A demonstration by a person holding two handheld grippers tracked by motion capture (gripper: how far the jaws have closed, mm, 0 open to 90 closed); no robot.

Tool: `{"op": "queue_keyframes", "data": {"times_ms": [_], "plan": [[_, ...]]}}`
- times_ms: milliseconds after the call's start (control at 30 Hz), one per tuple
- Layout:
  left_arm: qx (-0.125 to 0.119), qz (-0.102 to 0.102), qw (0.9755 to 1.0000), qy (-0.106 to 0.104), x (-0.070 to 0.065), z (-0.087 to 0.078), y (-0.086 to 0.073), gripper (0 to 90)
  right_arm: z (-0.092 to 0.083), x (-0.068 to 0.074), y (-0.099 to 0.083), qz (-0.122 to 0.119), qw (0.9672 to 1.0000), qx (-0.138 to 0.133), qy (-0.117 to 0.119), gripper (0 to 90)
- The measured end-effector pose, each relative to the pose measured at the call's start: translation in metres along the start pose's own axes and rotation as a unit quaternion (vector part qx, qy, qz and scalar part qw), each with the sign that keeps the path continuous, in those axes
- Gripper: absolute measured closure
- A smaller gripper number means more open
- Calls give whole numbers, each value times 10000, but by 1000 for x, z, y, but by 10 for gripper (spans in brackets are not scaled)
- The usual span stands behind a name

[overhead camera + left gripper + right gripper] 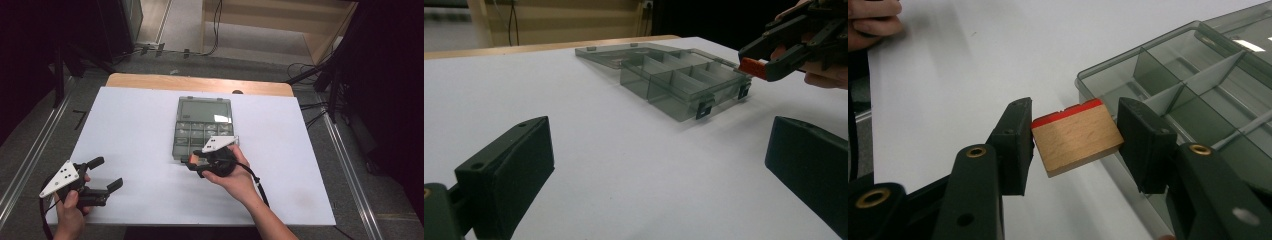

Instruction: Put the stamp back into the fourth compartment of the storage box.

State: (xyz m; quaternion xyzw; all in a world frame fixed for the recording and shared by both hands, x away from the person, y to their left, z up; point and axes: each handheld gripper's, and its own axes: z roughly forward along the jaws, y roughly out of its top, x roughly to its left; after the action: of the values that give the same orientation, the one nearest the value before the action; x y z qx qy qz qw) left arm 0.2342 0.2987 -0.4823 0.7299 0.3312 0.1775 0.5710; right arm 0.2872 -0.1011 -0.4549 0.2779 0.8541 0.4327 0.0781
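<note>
I am working in what looks like a lab or recording studio, not a home. My table (125,130) is a white board laid on a wooden top, standing on grey carpet. Black drapes hang to both sides of the table, and metal rails (30,150) run along the floor beside it. Beyond the table's far edge, cables (215,30) trail over the floor toward a pale wooden frame (300,20), and dark stand legs (80,57) sit near its far left corner.

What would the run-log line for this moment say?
right gripper: shut on wooden block, beside open organizer box | left gripper: open, empty, over table
</note>
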Motion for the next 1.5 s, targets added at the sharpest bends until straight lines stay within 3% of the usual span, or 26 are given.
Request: {"op": "queue_keyframes", "data": {"times_ms": [767, 1500], "plan": [[11, 0, 10000, -22, -1, 2, 0, 0, -16, -19, -2, 172, 9997, -119, -130, 487], [16, 17, 10000, -20, -1, 1, 0, 0, -21, -34, -1, 329, 9992, -161, -150, 487]]}}
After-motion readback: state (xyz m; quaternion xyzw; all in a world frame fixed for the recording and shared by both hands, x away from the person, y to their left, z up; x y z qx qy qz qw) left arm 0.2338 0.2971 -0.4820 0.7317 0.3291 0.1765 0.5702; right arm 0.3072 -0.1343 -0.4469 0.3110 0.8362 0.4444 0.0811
